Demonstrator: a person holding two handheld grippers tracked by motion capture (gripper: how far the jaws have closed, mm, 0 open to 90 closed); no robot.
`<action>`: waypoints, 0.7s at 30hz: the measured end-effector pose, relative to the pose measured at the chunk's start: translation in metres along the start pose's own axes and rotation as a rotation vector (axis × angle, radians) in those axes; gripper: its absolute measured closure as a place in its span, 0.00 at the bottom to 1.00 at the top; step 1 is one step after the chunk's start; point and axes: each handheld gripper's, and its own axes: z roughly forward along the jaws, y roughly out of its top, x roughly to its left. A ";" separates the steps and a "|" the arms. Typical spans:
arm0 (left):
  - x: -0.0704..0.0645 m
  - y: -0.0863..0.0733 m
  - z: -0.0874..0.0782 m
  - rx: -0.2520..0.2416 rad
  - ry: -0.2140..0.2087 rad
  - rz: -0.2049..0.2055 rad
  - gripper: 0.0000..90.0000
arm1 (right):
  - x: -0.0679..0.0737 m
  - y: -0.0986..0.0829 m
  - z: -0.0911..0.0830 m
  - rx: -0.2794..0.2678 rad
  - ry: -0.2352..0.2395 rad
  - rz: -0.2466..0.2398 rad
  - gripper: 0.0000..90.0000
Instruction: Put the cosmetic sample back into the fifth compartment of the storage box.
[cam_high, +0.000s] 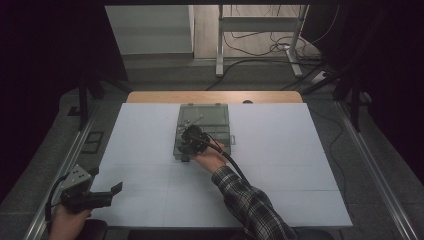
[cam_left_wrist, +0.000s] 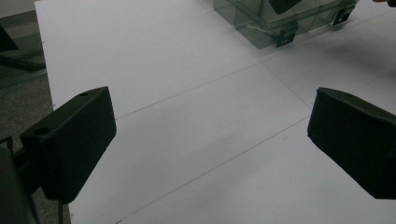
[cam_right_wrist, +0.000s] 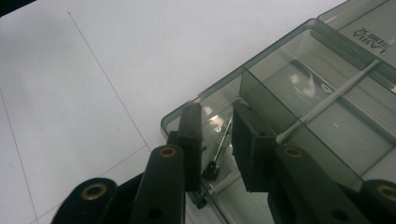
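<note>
Because the right gripper (cam_right_wrist: 217, 140), its jaws narrowly parted around a thin metal pin (cam_right_wrist: 219, 148) in the near-left compartment of the clear compartment box (cam_high: 216, 118) mid-surface, is crowded by walls, the pin could be missed or the box shoved, while the left gripper (cam_left_wrist: 210, 140), spread wide, is held idle near-left.

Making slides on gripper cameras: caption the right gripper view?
Right gripper, jaws slightly apart, reaches into a corner compartment of the clear divided box on the white table.
</note>
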 end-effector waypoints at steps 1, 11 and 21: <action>0.000 0.000 0.000 0.000 -0.001 -0.001 0.02 | 0.000 0.000 -0.001 0.000 -0.001 -0.006 0.79; 0.000 0.000 0.000 0.000 0.000 0.000 0.02 | 0.001 -0.003 -0.014 -0.001 -0.007 -0.021 0.71; 0.000 0.000 0.000 0.001 0.003 -0.002 0.02 | 0.001 -0.007 -0.023 -0.002 -0.003 -0.036 0.64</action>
